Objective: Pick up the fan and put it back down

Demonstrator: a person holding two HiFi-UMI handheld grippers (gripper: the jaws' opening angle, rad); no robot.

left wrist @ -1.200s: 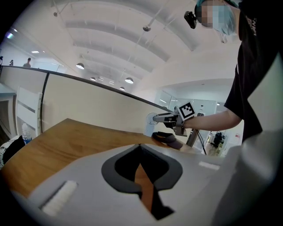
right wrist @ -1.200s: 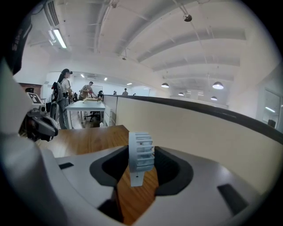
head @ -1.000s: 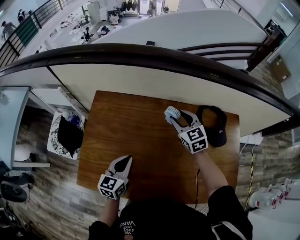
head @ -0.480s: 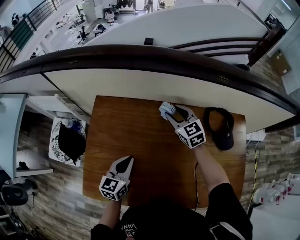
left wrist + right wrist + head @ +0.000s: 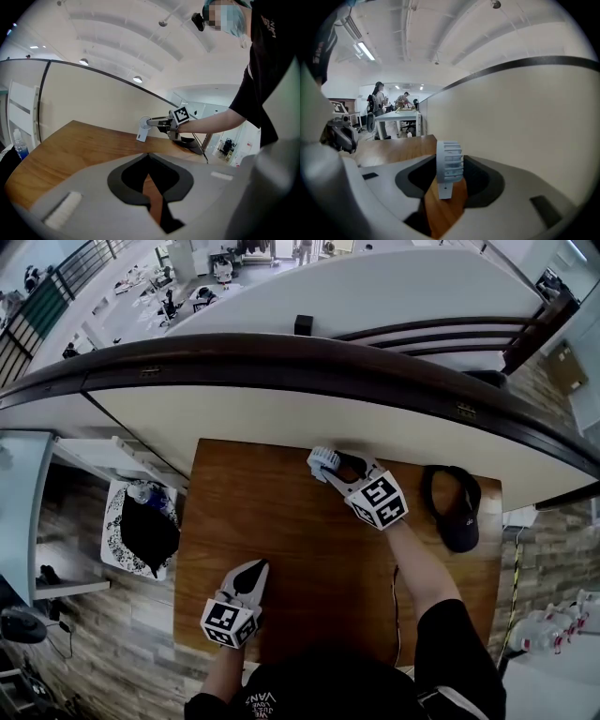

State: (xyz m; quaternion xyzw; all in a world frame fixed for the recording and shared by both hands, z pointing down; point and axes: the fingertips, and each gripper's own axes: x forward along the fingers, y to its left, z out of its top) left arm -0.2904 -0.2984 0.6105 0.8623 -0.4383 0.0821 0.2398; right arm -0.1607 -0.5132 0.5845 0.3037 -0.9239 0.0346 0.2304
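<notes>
- Currently the right gripper (image 5: 335, 468) pinches the fan (image 5: 321, 459); the fan's round ribbed head sits between the jaw tips.
- In the right gripper view the head stands edge-on, filling the gap between the two jaws, with its short stem hanging below over the wood.
- The fan is at the far edge of the table (image 5: 272, 521), just beside the white wall (image 5: 281, 418), a little right of the table's middle.
- From the left gripper view the fan hangs head up and base down, out at the front end of the right gripper. The base is close to the tabletop, but I cannot tell if it touches.
- The right gripper points away from the person and slightly left, toward the wall.
- The left gripper (image 5: 255, 566) has its jaws pressed together with nothing between them. It hovers over the near left part of the table, well apart from the fan.
- A dark cap (image 5: 455, 512) lies at the table's right end, near the right gripper but not touching it, on the far side of the gripper from the fan.
</notes>
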